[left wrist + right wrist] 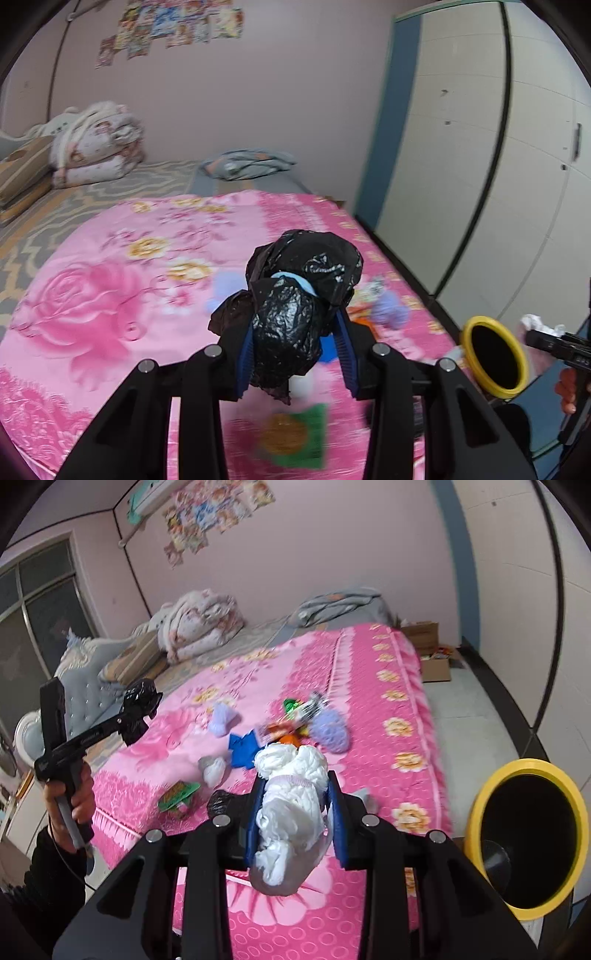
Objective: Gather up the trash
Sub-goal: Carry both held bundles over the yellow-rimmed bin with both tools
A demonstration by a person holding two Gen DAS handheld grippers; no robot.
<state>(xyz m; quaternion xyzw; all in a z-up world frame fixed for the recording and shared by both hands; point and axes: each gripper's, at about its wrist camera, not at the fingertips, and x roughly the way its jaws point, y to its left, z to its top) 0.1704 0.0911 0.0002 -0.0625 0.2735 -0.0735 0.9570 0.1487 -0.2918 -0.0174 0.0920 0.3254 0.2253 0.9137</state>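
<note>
My left gripper [295, 343] is shut on a crumpled black plastic bag [291, 306], held in the air above the pink bed; the same gripper [142, 705] shows at the left of the right wrist view. My right gripper [295, 812] is shut on a wad of white plastic [291, 805], lifted over the bed's near edge. The yellow-rimmed bin [528, 834] stands on the floor to the right of the bed, also the bin [495, 356] in the left wrist view. Several scraps lie on the bed: a blue piece [242, 747], a green wrapper [177, 795], a purple fluffy ball [328, 731].
The pink flowered bedspread [369, 686] covers the bed. Folded quilts [199, 622] and a blue cloth [340, 603] lie at the far end. Cardboard boxes [428, 646] sit on the floor past the bed. A wardrobe [480, 147] stands at the right. A hand [72, 805] holds the left gripper's handle.
</note>
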